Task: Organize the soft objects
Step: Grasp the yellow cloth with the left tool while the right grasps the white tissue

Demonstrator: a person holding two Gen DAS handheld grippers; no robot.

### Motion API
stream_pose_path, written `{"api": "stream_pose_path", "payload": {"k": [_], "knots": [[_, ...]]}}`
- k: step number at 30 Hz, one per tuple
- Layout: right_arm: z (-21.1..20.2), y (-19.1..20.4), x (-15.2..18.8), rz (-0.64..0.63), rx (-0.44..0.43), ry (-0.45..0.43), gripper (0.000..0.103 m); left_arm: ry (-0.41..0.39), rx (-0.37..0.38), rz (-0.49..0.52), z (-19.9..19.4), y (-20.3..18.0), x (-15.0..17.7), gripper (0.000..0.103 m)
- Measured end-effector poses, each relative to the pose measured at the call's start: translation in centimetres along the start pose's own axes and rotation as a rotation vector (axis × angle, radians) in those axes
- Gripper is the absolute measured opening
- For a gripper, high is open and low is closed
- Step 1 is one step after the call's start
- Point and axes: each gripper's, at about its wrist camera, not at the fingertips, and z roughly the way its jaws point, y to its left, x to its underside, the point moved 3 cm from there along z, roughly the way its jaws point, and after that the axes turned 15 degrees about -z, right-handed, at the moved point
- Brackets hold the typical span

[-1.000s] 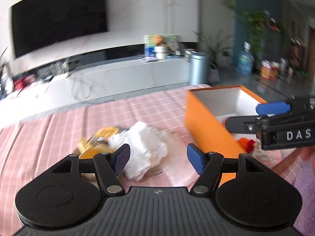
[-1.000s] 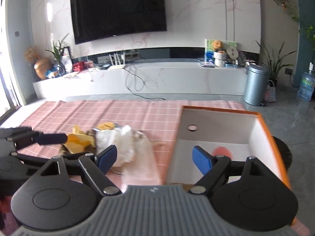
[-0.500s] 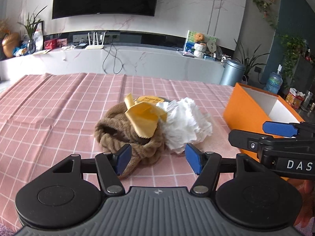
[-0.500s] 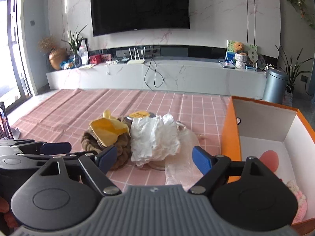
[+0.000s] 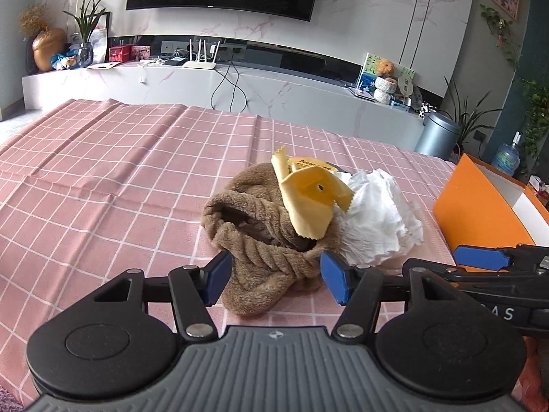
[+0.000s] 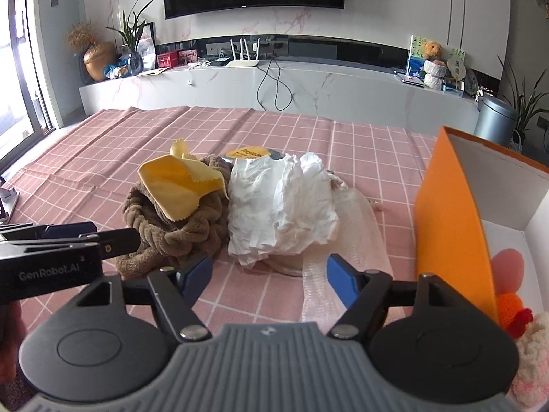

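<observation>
Orange box (image 6: 446, 213), open-topped, white inside, already holding knitted toys (image 6: 514, 312).

Brown plush towel (image 5: 260, 226): farthest left of the orange box, twisted into a loose rope and heaped. Looks light, floppy and thick, and likely to uncoil and trail if lifted by one end. Better to bite into the fat twisted middle.

White crumpled wad (image 6: 281, 199): between the towel and the orange box, touching the towel. Seems nearly weightless and crushable. Pinch deep into the folds, since a thin corner may tear or slip out.

Clear mesh sleeve (image 6: 343, 240): under the wad on the side toward the orange box. Limp and probably slippery.

Yellow cloth (image 5: 308, 202): draped over the towel's top. Thin, and apt to slide off if the towel is lifted.

Left gripper (image 5: 271, 274): spread, just been narrowing, with the towel's near end between the pads, not visibly squeezed.

Right gripper (image 6: 267, 274): likewise spread and just been narrowing, around the wad's lower edge without pressing it.
</observation>
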Motion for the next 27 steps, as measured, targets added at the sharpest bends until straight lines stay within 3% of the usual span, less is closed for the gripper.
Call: {"api": "stream_pose_path", "payload": {"k": [6, 9, 17, 20, 22, 24, 25, 27], "knots": [[1.7, 0.0, -1.8, -0.024, -0.016, -0.016, 0.060, -0.008, 0.030, -0.035, 0.7, 0.1, -1.5, 0.070], [2.3, -0.1, -2.7, -0.040, -0.001, -0.033, 0.059, -0.029, 0.051, -0.009, 1.0, -0.7, -2.2, 0.075], [3.8, -1.7, -3.4, -0.029, 0.040, -0.011, 0.057, -0.012, 0.076, 0.010, 4.4, -2.8, -3.8, 0.072], [4.2, -2.1, -3.2, -0.022, 0.043, -0.005, 0.057, 0.008, 0.069, 0.030, 5.7, -3.2, -4.0, 0.055], [4.4, -2.0, -3.1, -0.025, 0.042, -0.002, 0.057, 0.031, 0.063, 0.037, 6.5, -3.2, -3.8, 0.029], [4.6, -1.9, -3.1, -0.030, 0.038, 0.000, 0.058, 0.025, 0.076, 0.028, 6.5, -3.0, -3.6, 0.012], [4.7, -1.8, -3.1, -0.036, 0.036, 0.001, 0.058, 0.018, 0.084, 0.021, 6.3, -2.8, -3.5, 0.006], [5.0, -1.6, -3.3, -0.046, 0.029, 0.006, 0.066, 0.002, 0.090, 0.006, 5.6, -2.5, -3.6, 0.004]]}}
